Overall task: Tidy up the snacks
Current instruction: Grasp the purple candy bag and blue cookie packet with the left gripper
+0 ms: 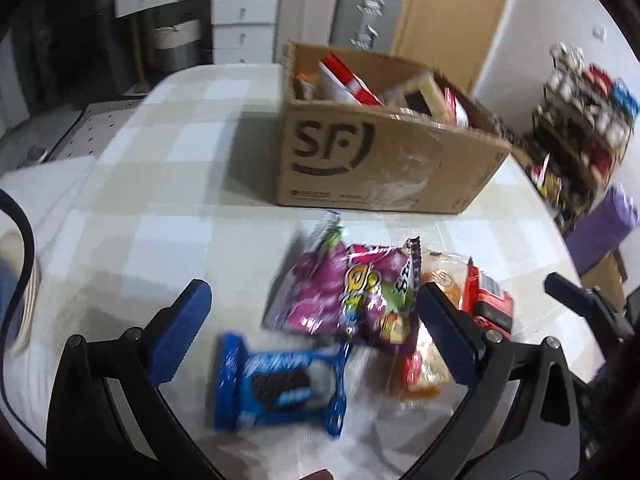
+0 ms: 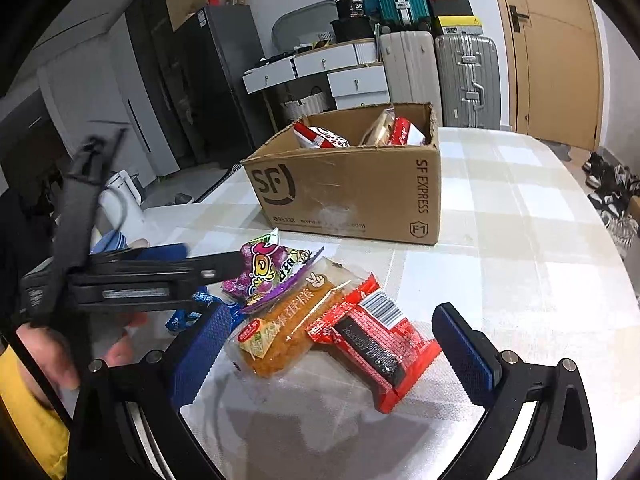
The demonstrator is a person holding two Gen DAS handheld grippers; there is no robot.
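Both tools are spread apart and hold nothing. The left tool [image 1: 312, 332] hovers over the blue cookie pack [image 1: 276, 384], which lies flat on the surface [image 1: 160, 200] between its fingers, the purple candy bag [image 1: 340, 292] just ahead. The right tool [image 2: 340, 348] frames the red packet [image 2: 372, 340]. Best to drop straight, pinch one packet across its narrow width, then carry it forward to the cardboard box [image 1: 380, 160] beyond.

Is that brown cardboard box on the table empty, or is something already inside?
Not empty. The open-topped cardboard box already holds several snack packets, poking above its rim in both views.
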